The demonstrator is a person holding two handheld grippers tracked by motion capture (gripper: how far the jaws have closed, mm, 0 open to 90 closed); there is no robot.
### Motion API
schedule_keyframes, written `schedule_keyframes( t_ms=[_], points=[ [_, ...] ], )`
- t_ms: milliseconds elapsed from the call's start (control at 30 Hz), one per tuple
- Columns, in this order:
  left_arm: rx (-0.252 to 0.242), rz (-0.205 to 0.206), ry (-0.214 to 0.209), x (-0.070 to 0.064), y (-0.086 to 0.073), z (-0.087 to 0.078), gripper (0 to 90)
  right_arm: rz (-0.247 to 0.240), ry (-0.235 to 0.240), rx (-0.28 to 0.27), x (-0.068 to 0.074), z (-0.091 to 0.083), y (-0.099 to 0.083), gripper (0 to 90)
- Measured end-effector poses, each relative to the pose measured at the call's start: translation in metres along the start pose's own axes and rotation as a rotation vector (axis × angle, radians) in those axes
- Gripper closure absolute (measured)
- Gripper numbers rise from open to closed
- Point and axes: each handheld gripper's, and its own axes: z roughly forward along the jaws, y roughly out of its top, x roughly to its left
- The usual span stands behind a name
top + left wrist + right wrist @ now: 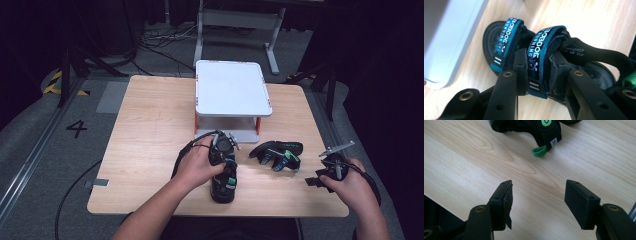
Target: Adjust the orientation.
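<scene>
- Sandal number one sits at the near middle of the desk, with the left claw clamped on its second blue strap, the one printed with white lettering.
- Same sandal from the high view: it's under the left hand, toe pointing toward 12 o'clock, heel near the front edge.
- Second sandal lies on its side just off at 2 o'clock from the first one, near it but not touching as far as I can tell.
- Right claw is spread wide apart, nothing between the jaws, just bare wood under it. The second sandal's green pull tab is at 12 o'clock from it, a bit apart.
- Right hand is over by the desk's right edge, roughly 4 o'clock from the second sandal.
- White raised shelf on orange legs stands at 12 o'clock behind both sandals; nothing on top, and it's close to the gripped sandal's toe.
- Cables run across the floor past the far side.
</scene>
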Motion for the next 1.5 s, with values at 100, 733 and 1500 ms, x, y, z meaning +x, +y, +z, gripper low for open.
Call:
schedule_keyframes(
  t_ms=[100, 733, 1500],
  points=[
    [-0.002, -0.017, 0.050, 0.007, 0.003, 0.002, 71.5, 0.007, -0.004, 0.003, 0.001, 0.001, -0.002, 40.3],
    [-0.049, -0.261, 0.044, 0.017, -0.040, -0.050, 34.2, -0.058, 0.002, -0.008, 0.010, 0.007, 0.015, 40.0],
    [0.058, -0.469, 0.125, 0.048, -0.111, -0.055, 32.0, 0.068, -0.097, -0.043, 0.001, 0.019, 0.030, 35.4]
  ],
)
